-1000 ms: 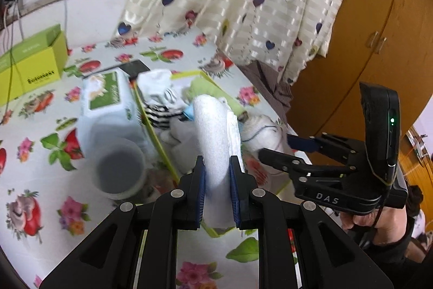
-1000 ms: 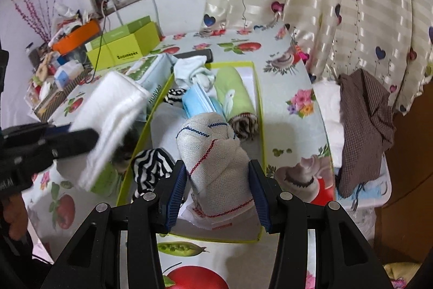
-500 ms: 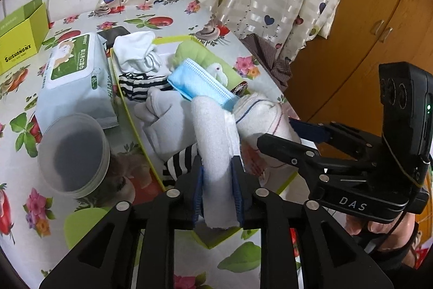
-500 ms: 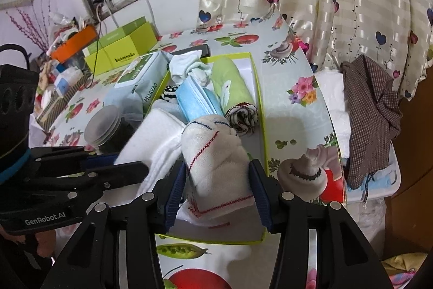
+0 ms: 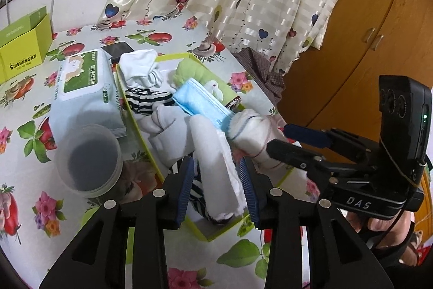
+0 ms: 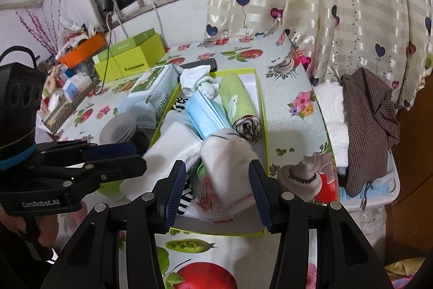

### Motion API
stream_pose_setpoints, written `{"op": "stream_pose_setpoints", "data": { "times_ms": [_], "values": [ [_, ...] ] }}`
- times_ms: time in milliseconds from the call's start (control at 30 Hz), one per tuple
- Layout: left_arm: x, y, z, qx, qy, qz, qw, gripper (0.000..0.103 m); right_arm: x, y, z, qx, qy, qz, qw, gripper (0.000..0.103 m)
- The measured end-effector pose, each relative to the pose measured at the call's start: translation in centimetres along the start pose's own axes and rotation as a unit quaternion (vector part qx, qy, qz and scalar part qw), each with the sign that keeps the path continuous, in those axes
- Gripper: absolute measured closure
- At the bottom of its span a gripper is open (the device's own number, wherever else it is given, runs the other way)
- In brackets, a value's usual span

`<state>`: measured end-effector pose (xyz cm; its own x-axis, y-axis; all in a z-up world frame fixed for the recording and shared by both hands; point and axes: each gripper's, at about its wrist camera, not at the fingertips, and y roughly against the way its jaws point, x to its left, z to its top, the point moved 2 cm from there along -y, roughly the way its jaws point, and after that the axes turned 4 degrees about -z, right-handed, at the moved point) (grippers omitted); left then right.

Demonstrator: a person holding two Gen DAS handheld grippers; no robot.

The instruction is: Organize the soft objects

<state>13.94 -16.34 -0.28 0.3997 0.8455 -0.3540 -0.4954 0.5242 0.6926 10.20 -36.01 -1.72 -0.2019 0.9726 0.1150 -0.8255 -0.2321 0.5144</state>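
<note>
A rolled white towel (image 5: 213, 167) lies in the lime-green shallow box (image 5: 127, 104) between the pads of my left gripper (image 5: 216, 188). Its jaws are opening and the pads stand off the roll on the left side. In the right wrist view the same towel (image 6: 173, 142) rests beside a white sock roll with red and blue stitching (image 6: 227, 169). That sock roll is blurred and sits loosely inside my right gripper (image 6: 217, 192), with a gap at the left pad. The box also holds a blue face mask (image 5: 200, 99), a green roll (image 5: 194, 72), a striped piece (image 5: 146, 99) and a white sock (image 5: 140, 67).
Left of the box lie a wet-wipes pack (image 5: 84, 88), a clear plastic tub (image 5: 89, 159), a phone (image 5: 117, 49) and a lime carton (image 5: 21, 45). A brown checked cloth (image 6: 370, 126) hangs over a bin at the table's right edge. Curtains and a wooden cupboard stand behind.
The left gripper brought the white towel down into the box beside the sock roll, and its jaws spread off it. The sock roll in the right gripper has sagged and gone blurred.
</note>
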Motion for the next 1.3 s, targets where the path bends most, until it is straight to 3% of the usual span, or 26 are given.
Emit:
{"op": "stream_pose_setpoints", "data": {
  "times_ms": [400, 833, 1033, 1300],
  "values": [
    [-0.5, 2.3, -1.1, -0.017, -0.009, 0.011, 0.9997, 0.066, 1.0, 1.7, -0.2, -0.008, 0.011, -0.006, 1.000, 0.056],
    [-2.2, 4.6, -3.4, -0.029, -0.042, 0.046, 0.9976, 0.066, 4.1, 3.8, -1.6, -0.004, 0.039, -0.044, 0.998, 0.053],
    [-1.8, 5.7, -4.2, -0.038, -0.037, 0.074, 0.9958, 0.066, 5.6, 4.8, -2.4, -0.008, 0.056, -0.052, 0.997, 0.052],
    [-1.4, 6.3, -5.4, -0.034, -0.023, 0.076, 0.9963, 0.066, 7.0, 4.8, -3.1, -0.003, 0.066, -0.055, 0.996, 0.051]
  ]
}}
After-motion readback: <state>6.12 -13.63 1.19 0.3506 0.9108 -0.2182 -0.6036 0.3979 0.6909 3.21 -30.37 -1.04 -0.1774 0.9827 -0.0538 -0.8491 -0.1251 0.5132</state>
